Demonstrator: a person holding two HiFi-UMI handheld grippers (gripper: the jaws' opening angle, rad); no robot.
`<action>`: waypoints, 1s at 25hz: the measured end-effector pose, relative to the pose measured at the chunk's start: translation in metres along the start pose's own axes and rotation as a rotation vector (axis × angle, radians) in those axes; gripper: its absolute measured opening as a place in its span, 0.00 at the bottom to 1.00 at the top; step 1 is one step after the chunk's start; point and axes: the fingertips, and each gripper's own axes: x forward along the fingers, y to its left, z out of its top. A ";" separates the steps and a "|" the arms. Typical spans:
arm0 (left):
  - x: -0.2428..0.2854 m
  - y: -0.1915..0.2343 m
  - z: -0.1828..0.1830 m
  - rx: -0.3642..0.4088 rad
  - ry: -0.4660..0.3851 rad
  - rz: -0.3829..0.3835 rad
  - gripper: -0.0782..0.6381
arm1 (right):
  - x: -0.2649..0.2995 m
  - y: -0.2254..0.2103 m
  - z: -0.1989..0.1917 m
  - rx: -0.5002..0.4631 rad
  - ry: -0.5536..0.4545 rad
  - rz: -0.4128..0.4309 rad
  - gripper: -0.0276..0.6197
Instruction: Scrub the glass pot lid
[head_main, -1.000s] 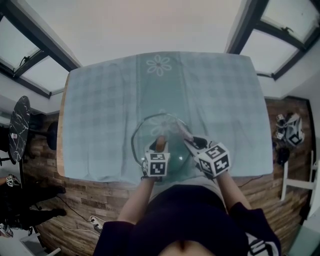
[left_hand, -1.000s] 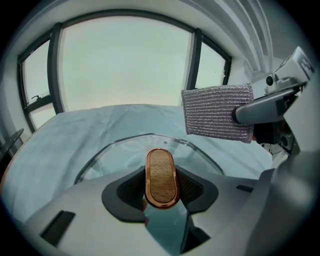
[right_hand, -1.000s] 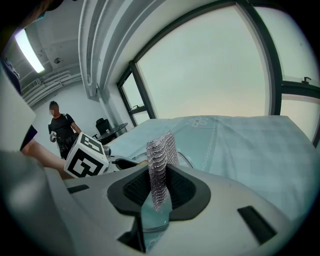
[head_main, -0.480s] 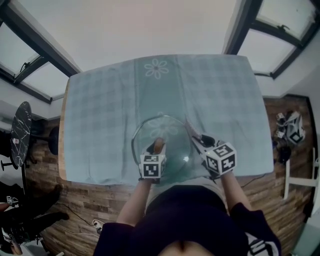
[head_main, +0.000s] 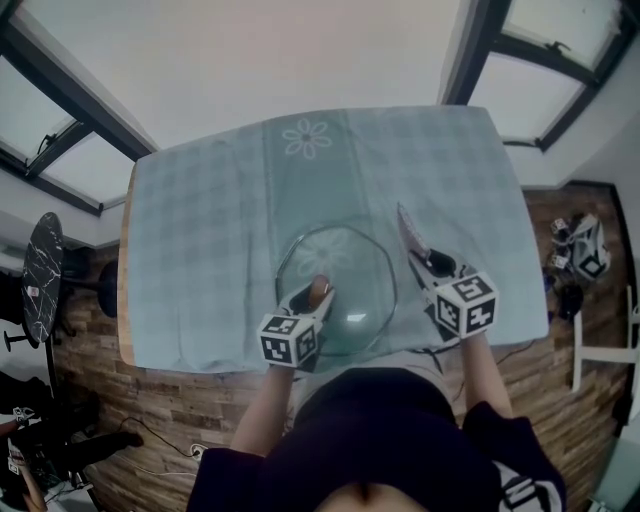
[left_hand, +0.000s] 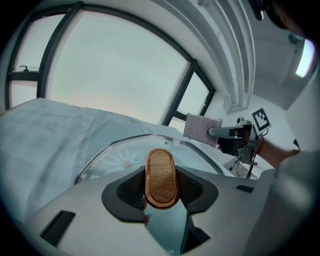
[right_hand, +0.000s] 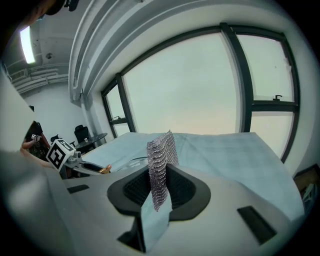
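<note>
Your left gripper (head_main: 314, 297) has its jaws clenched on the oblong wooden handle (left_hand: 161, 177) at the middle of the glass pot lid (head_main: 348, 262). Your right gripper (head_main: 428, 262) has its jaws clamped on a strip of grey mesh scrubber (right_hand: 161, 160), which stands up past the jaw tips. The lid sits on the checked cloth of the tabletop (head_main: 200, 220), toward the near edge. I can't tell whether it lies flat or tips on its rim.

The scrubber hangs just off the lid's right rim, apart from the glass, so this looks like the gap between strokes. To scrub well, keep the left grip firm on the handle so the lid can't spin or skate. Bring the mesh back in over the right rim and lay its broad face on the glass, not its edge. Work from the rim in toward the handle in overlapping passes. Press lightly, since glass on a cloth will probably slide.

A second ago the right gripper and mesh lay over the lid's right half, close to the handle. They have since drawn out past the right rim. The left grip on the handle has not changed.
</note>
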 end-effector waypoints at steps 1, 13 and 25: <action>-0.003 -0.004 0.004 -0.016 -0.018 -0.028 0.34 | -0.002 -0.005 0.002 0.000 -0.005 -0.011 0.17; -0.026 -0.021 0.046 -0.271 -0.231 -0.392 0.34 | -0.002 0.003 -0.001 0.014 -0.010 0.008 0.17; -0.043 -0.011 0.060 -0.576 -0.383 -0.716 0.34 | 0.006 0.037 -0.006 0.034 0.009 0.105 0.17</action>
